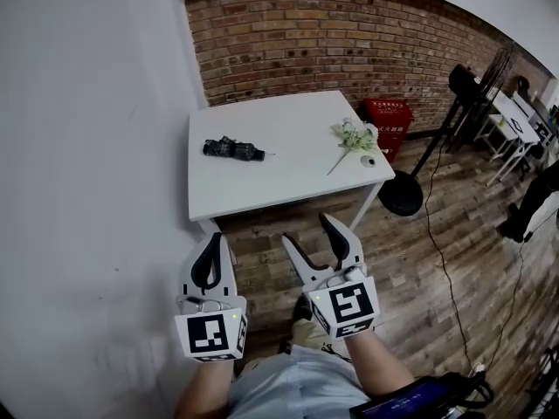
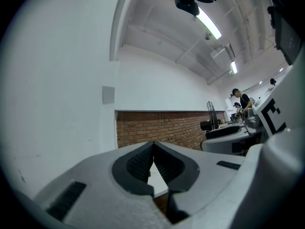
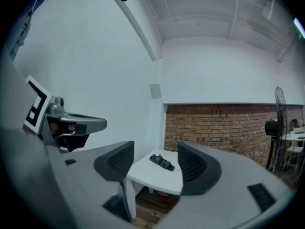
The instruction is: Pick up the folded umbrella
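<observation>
The folded umbrella [image 1: 233, 149] is dark and lies on the left part of a white table [image 1: 288, 182] against a brick wall. Both grippers hover over the wooden floor in front of the table, well short of it. My left gripper [image 1: 214, 244] has its jaws together with nothing between them; in the left gripper view its tips [image 2: 153, 147] touch. My right gripper [image 1: 307, 228] stands open and empty. The right gripper view shows the umbrella [image 3: 162, 162] far off on the table [image 3: 164, 179], framed between the open jaws of the right gripper [image 3: 156, 160].
A sprig of pale artificial flowers [image 1: 354, 137] and a small round object [image 1: 368, 161] lie at the table's right end. A red basket [image 1: 389, 122] stands behind that corner, a fan stand's round base [image 1: 402, 195] to its right. A white wall [image 1: 87, 147] runs along the left.
</observation>
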A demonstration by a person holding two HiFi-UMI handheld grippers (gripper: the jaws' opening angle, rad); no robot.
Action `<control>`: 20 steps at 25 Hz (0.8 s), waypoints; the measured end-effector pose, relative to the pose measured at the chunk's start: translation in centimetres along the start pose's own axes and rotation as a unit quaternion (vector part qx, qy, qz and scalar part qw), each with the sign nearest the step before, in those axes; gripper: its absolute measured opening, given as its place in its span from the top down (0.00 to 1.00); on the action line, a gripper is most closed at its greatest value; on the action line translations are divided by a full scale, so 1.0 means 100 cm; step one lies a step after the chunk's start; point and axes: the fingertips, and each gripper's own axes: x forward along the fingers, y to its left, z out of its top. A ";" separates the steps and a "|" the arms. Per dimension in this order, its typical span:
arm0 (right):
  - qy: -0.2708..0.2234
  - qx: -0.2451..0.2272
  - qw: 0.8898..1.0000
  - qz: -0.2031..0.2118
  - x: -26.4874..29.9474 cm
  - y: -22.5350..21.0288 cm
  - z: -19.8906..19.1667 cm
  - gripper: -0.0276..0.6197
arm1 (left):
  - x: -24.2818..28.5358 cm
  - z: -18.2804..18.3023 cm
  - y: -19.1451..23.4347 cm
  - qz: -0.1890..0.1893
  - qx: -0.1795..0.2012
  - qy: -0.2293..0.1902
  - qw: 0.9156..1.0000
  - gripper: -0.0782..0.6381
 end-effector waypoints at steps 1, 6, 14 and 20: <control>0.001 0.000 1.000 0.000 0.002 -0.002 -0.002 0.51 | 0.003 -0.002 0.000 -0.001 0.000 0.002 1.000 0.88; 0.001 0.002 1.000 -0.003 0.018 -0.019 -0.006 0.51 | 0.028 -0.011 -0.003 -0.004 0.001 0.010 1.000 0.88; 0.013 0.015 1.000 0.003 0.085 -0.071 -0.029 0.51 | 0.093 -0.044 0.006 0.006 0.004 0.047 0.999 0.88; 0.029 0.013 0.999 0.035 0.153 -0.096 -0.043 0.51 | 0.151 -0.069 0.025 0.031 0.006 0.080 0.996 0.88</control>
